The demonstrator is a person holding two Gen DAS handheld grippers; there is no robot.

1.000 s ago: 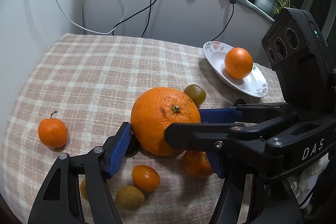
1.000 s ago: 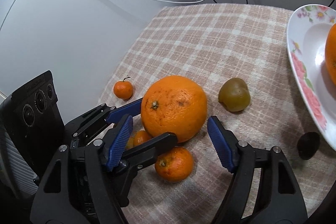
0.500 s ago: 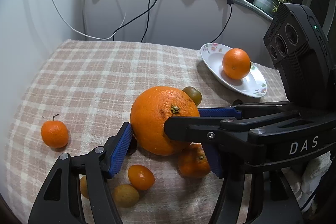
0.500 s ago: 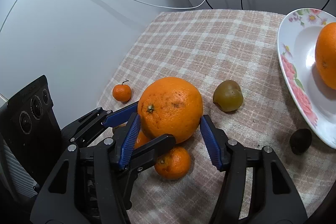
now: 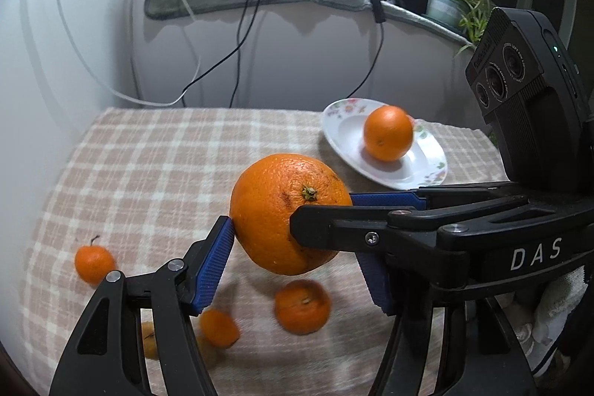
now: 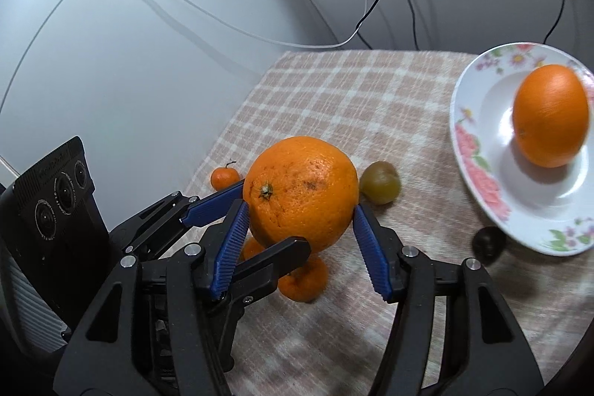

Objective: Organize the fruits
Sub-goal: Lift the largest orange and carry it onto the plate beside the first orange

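Observation:
A large orange (image 5: 274,210) hangs a little above the checked cloth, with both grippers shut on it. My left gripper (image 5: 297,244) presses its blue pads (image 5: 213,262) on the fruit's left and right sides. My right gripper (image 5: 323,210) reaches in from the right and clamps it crosswise. In the right wrist view the same large orange (image 6: 302,188) sits between the right gripper's (image 6: 300,210) pads (image 6: 371,251), and the left gripper (image 6: 274,214) comes in from the left. A second orange (image 6: 551,121) lies on the flowered plate (image 6: 467,143).
On the cloth lie a stemmed tangerine (image 5: 92,262), another tangerine (image 5: 302,307) under the lifted orange, a small kumquat (image 5: 219,327), a green-brown fruit (image 6: 380,182) and a dark little fruit (image 6: 488,242) by the plate. Cables hang on the wall behind.
The right gripper's jaws closed onto the large orange, which the left gripper held. Both grippers then rose with it, lifting it off the cloth.

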